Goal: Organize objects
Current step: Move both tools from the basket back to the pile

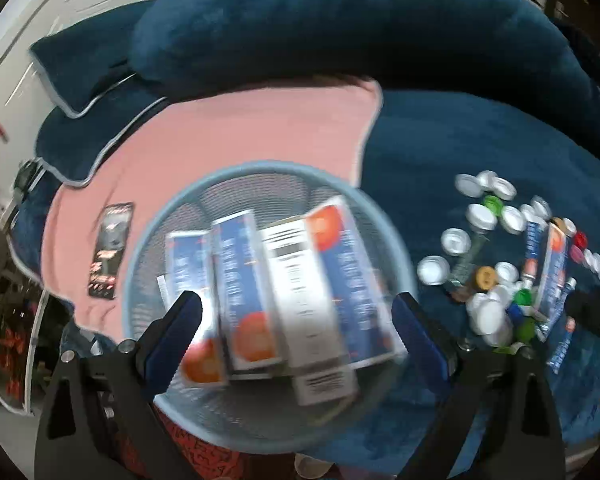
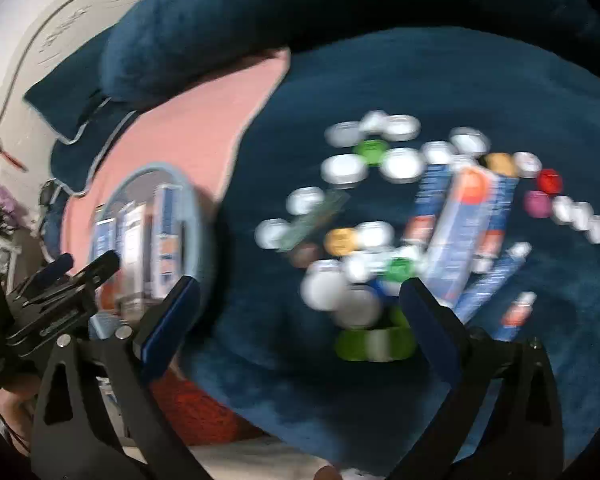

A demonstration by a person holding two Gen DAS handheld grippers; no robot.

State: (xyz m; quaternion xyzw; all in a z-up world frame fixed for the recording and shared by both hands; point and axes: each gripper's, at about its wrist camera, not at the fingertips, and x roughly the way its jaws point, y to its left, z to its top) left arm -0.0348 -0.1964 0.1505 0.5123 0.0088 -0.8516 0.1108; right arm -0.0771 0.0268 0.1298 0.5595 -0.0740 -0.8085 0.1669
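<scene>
A round grey mesh basket (image 1: 228, 172) stands on the bed and holds several blue and white boxes (image 1: 292, 276) with orange dots. My left gripper (image 1: 296, 312) is open and empty, just above the basket's near side. To the right lies a pile of white and coloured bottle caps (image 1: 480, 216), tubes and a box (image 1: 552, 276). In the blurred right wrist view my right gripper (image 2: 300, 300) is open and empty over the near side of the cap pile (image 2: 344, 168). A blue box (image 2: 460, 224) lies right of it. The basket (image 2: 204, 216) and left gripper (image 2: 80, 268) are at its left.
A pink cloth (image 1: 260, 132) lies under and behind the basket, with a dark packet (image 1: 110, 252) on it. Dark blue pillows (image 1: 340, 28) run along the back. A blue blanket (image 2: 440, 80) covers the bed. A white headboard (image 1: 40, 40) is at far left.
</scene>
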